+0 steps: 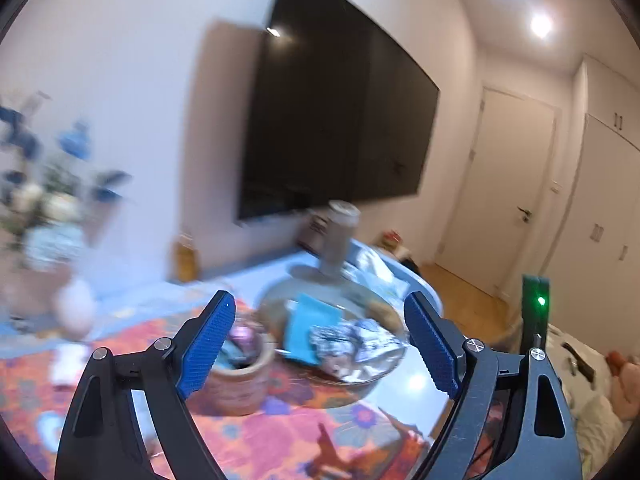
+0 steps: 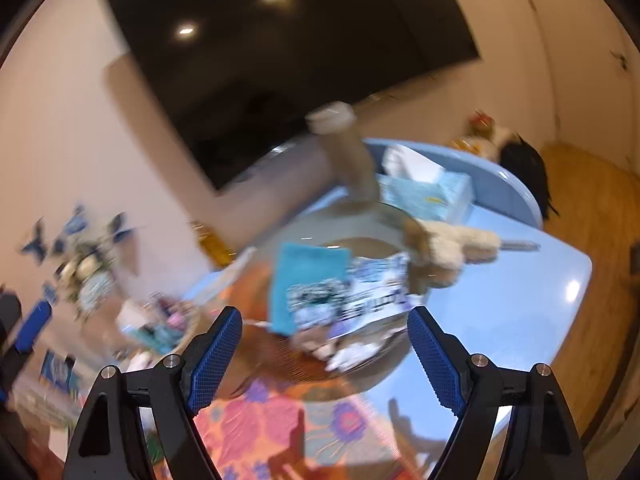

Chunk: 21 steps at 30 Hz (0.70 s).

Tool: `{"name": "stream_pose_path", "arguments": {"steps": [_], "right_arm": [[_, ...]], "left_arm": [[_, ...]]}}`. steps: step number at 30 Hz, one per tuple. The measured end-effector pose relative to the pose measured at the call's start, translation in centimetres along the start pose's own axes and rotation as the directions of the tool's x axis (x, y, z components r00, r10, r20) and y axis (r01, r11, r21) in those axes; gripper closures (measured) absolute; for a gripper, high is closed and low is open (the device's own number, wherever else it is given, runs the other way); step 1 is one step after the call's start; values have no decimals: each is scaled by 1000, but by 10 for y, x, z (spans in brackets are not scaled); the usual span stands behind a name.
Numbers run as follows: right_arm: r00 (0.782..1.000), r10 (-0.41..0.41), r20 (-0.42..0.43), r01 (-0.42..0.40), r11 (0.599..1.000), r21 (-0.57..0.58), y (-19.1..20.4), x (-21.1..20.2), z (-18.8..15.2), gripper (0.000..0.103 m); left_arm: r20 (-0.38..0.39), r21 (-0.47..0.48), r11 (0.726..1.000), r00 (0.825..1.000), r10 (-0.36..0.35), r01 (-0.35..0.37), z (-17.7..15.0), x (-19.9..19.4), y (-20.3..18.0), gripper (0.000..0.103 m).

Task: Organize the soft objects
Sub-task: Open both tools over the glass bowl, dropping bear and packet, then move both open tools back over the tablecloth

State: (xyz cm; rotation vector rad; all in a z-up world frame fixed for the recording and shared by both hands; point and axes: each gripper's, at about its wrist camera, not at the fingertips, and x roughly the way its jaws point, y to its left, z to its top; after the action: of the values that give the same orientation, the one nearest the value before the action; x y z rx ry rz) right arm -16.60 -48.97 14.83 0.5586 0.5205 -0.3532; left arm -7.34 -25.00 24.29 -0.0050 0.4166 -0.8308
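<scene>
Both views are motion-blurred. The left hand-held gripper (image 1: 320,336) sits at the bottom of its frame with its blue-padded fingers spread wide and nothing between them. The right hand-held gripper (image 2: 325,350) shows the same in its own view: fingers wide apart, gripping nothing.

Ahead of both, a shallow round tray (image 1: 372,376) rests on the pale blue surface (image 2: 520,304), partly over an orange floral cloth (image 2: 256,420). In the tray lie the soft objects: a teal folded cloth (image 2: 308,280) at frame centre, a blue-and-white patterned cloth (image 2: 372,288) just right of it and overlapping it, and a beige plush toy (image 2: 452,248) at the tray's right edge. A brown tumbler (image 2: 352,152) stands at the tray's far side, with a light blue tissue box (image 2: 432,194) to its right.

In the left view a small woven basket (image 1: 240,380) sits near the left finger, touching the tray's near-left edge. A large dark television (image 1: 340,104) fills the wall above, and a blurred flower vase (image 1: 52,216) sits at the left of the frame.
</scene>
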Motion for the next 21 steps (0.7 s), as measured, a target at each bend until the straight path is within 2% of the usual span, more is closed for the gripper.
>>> {"name": "stream_pose_path", "arguments": {"steps": [1,4,7,12,17,21], "right_arm": [[1000,17,7,-17,1000,-19,7,-5,-3,17],[995,96,36,-92,991,-94,39,-27,-19,9],[985,167,40,-158,973,-170,71,-41,-36,7],[966,254,-47,-257,931,-260,120,-40,-65,7],[949,265,-168,-308,892,-331,156,-23,-98,7],[941,242,-237,-315,882,-350,177,-5,-114,7]], "left_arm": [[20,-1,1000,999,31,-31,1,-19,4,16],[65,-28,989,987,145,-143,3,-71,24,1],[118,-86,965,959,257,-248,-1,-129,52,1],[91,-193,908,915,393,-371,-19,-182,99,1],[7,-283,877,913,408,-389,-62,-190,149,1],[-69,-324,860,916,395,-395,-94,-178,186,1]]}}
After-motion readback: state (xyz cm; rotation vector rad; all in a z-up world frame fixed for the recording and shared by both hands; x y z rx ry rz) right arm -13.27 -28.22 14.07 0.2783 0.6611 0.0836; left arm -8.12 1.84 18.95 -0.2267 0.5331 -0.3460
